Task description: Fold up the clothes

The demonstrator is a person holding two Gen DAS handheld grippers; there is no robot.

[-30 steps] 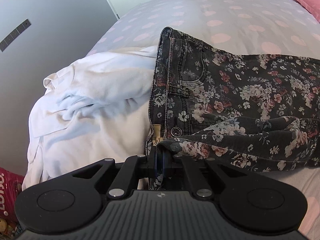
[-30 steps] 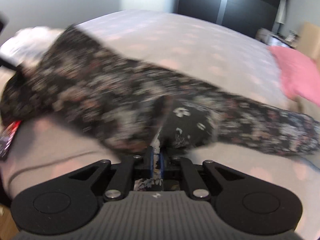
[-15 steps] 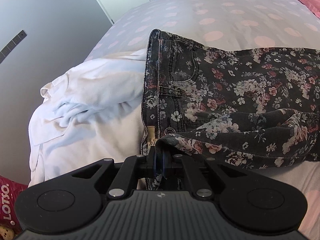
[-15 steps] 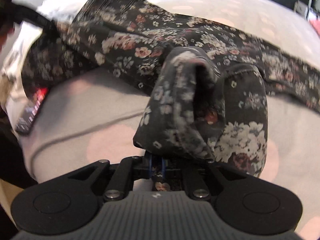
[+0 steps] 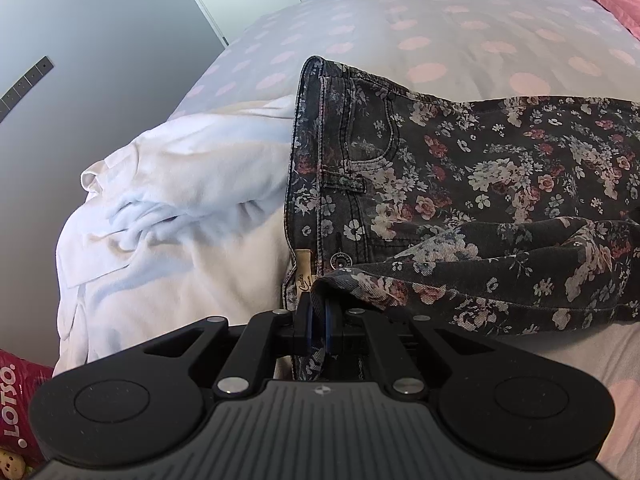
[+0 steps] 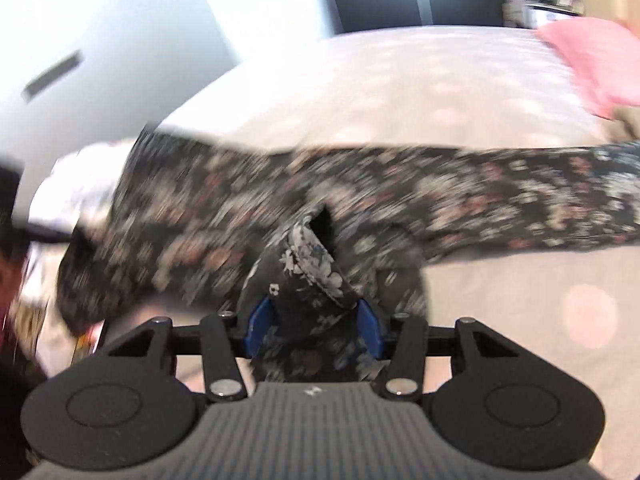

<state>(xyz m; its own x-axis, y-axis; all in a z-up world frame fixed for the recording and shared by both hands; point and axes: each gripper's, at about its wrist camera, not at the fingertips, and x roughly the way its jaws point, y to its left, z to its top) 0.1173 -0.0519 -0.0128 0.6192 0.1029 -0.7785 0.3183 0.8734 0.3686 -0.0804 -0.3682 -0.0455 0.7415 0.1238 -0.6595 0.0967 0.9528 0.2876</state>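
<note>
The floral jeans (image 5: 460, 168) lie across the bed (image 5: 440, 20) beside a white shirt (image 5: 180, 200) — soft but weighty denim, best taken at waistband or hem. The left gripper (image 5: 318, 320) pinches a folded edge; the right gripper (image 6: 314, 320), jaws just opening, stands apart with cloth loose between.

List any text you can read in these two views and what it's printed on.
"LOTSO": white capitals on the red package at the lower left edge of the left wrist view.
Tan waistband label on the floral jeans: cursive script, too small to read.
Jeans button: embossed lettering, unreadable.
Right wrist view: blurred, nothing legible.
</note>
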